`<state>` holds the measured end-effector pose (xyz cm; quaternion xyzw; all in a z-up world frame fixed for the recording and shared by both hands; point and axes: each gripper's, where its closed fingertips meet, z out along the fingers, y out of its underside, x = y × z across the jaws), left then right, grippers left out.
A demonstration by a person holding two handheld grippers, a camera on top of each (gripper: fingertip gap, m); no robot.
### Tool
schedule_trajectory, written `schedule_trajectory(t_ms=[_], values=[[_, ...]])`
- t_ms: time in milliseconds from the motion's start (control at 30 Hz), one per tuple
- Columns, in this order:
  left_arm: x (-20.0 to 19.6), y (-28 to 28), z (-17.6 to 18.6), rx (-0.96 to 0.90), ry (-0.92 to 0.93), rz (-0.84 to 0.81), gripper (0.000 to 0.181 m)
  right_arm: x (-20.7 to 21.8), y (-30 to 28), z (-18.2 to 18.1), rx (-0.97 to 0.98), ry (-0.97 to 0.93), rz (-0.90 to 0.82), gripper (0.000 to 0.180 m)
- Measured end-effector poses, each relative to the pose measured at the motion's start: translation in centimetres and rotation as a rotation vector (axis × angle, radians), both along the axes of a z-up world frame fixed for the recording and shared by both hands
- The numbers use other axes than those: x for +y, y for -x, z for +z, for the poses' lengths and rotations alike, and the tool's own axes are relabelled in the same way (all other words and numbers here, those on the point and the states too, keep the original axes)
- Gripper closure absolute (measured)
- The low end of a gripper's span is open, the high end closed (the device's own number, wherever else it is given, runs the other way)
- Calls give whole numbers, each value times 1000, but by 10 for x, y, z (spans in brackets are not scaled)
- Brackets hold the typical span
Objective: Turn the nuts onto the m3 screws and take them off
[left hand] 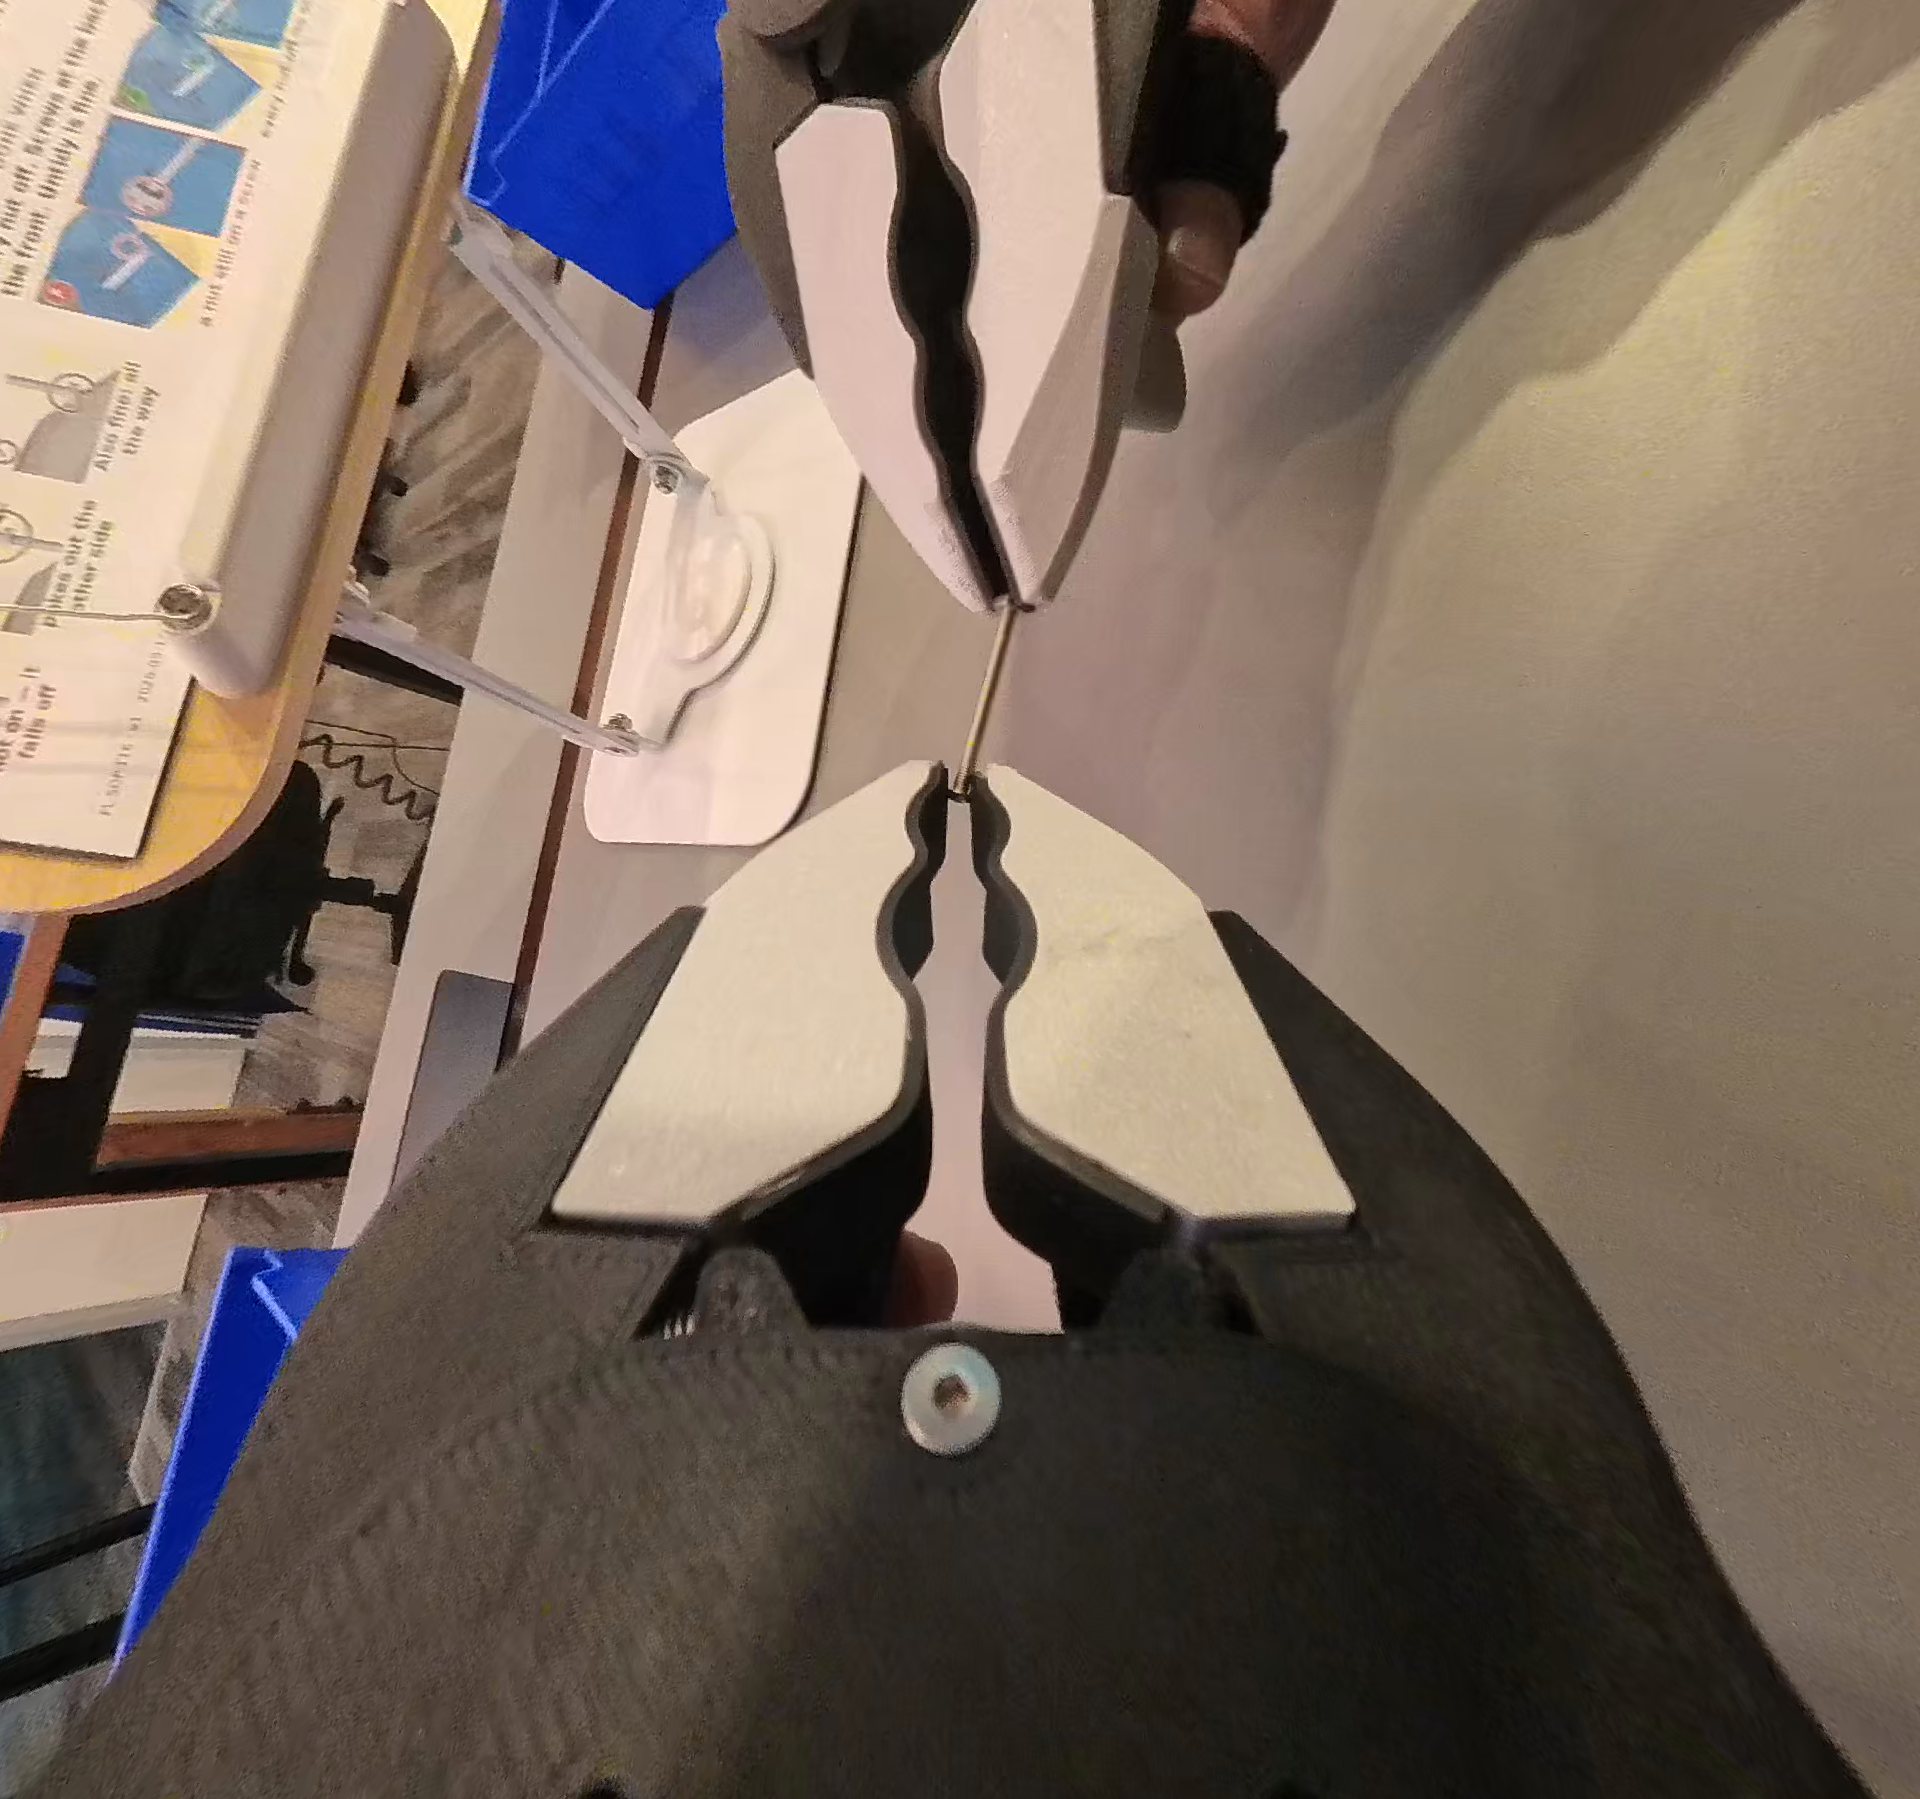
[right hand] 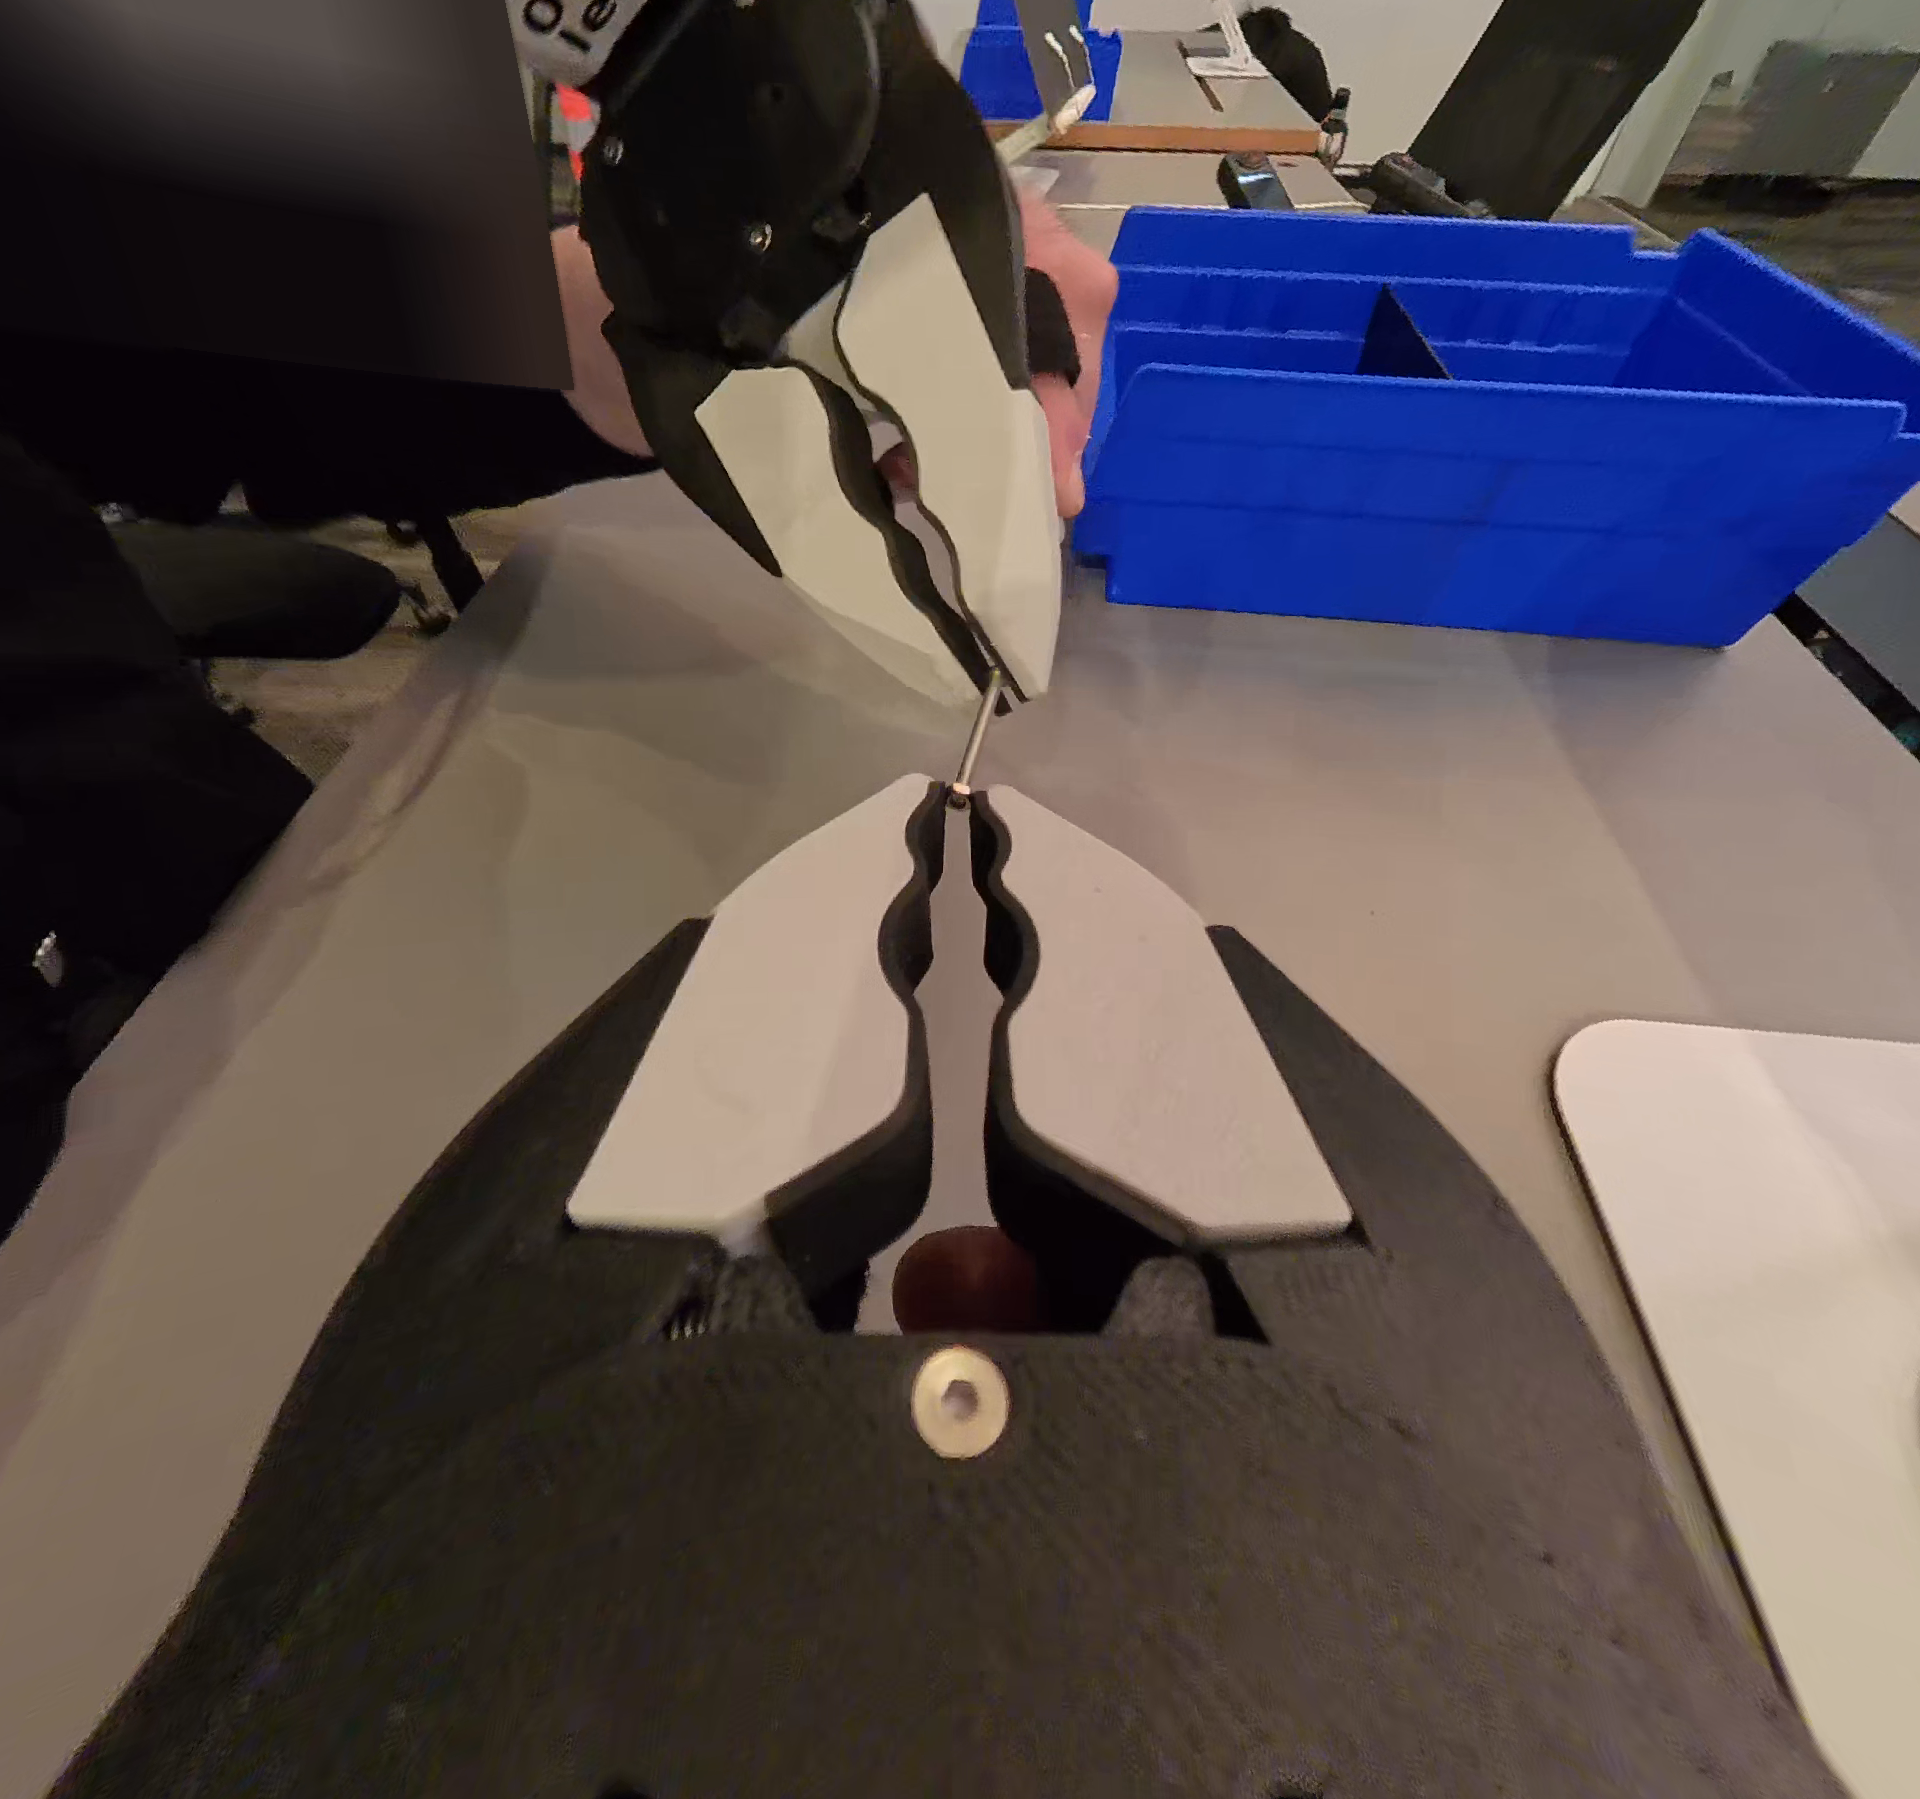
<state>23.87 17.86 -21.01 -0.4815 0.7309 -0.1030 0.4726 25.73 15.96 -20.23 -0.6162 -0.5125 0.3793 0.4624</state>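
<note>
A thin metal M3 screw (left hand: 987,689) spans the air between my two grippers above the grey table (right hand: 1351,814). My left gripper (left hand: 961,785) is shut on one end of the screw. It also shows in the right wrist view (right hand: 995,684), coming down from the upper left. My right gripper (right hand: 961,791) is shut on a small nut (right hand: 958,793) sitting at the other end of the screw (right hand: 977,733). In the left wrist view the right gripper (left hand: 1003,601) comes in from the top, tip to tip with the left one. The nut is hidden in that view.
A blue divided bin (right hand: 1455,461) stands on the table behind the grippers and shows in the left wrist view (left hand: 603,87). A white mat (right hand: 1766,1282) lies at the right. An instruction board (left hand: 156,295) on a stand is at the left. A person's hands hold both grippers.
</note>
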Motion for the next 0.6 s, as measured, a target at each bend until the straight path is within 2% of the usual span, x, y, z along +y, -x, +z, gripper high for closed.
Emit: schedule_trajectory(t_ms=[33,200,600], values=[[0,-1,1,-7,-7,3,177,1,-1,0,5,14,-2,175],[4,-3,1,-6,-88,26,177,2,-2,-1,19,58,-10,175],[5,-7,1,-29,-109,50,177,5,-6,0,38,86,-33,175]])
